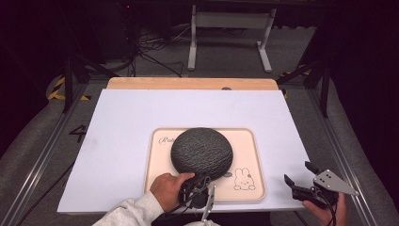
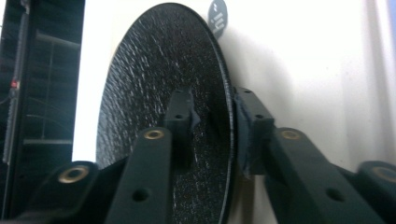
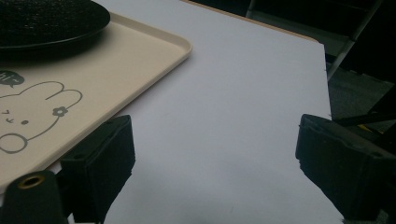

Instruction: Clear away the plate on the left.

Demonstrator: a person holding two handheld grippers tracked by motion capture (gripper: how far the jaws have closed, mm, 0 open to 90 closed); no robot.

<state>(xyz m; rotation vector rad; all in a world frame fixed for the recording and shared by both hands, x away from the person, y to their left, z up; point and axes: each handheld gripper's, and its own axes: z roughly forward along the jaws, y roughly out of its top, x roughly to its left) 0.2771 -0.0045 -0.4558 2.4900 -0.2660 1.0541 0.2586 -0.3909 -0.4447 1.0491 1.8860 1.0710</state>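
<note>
1. Black and rough-textured, the round plate [image 1: 202,153] lies on the cream tray [image 1: 249,141], which sits on the white bench [image 1: 122,122] towards the person's side; the plate covers the tray's middle and left part, beside the printed rabbit [image 1: 244,180].

2. The left hand-held gripper [image 1: 200,181] is at the plate's near rim. In the left gripper view its jaws straddle that rim [image 2: 227,121], one above the textured face and one below the edge, with a visible gap on both sides, so the pads are apart and not pressing on the plate.

3. The right hand-held gripper [image 1: 301,181] hovers at the bench's right near corner, jaws wide apart with nothing between them, well clear of the tray.

4. Risk, as I judge it: if the left hand pulls away while the jaws are barely spread, a pad could catch the rim and drag or tip the plate.

5. A drag towards the person could slide the plate over the tray's low lip, or shift the whole tray, since nothing holds it down.

6. If the aim is to grip again, closing on such a thin edge may give a shallow hold, and the plate could pivot and slip out when lifted.

7. The right hand-held gripper is too far off to steady anything quickly.
</note>
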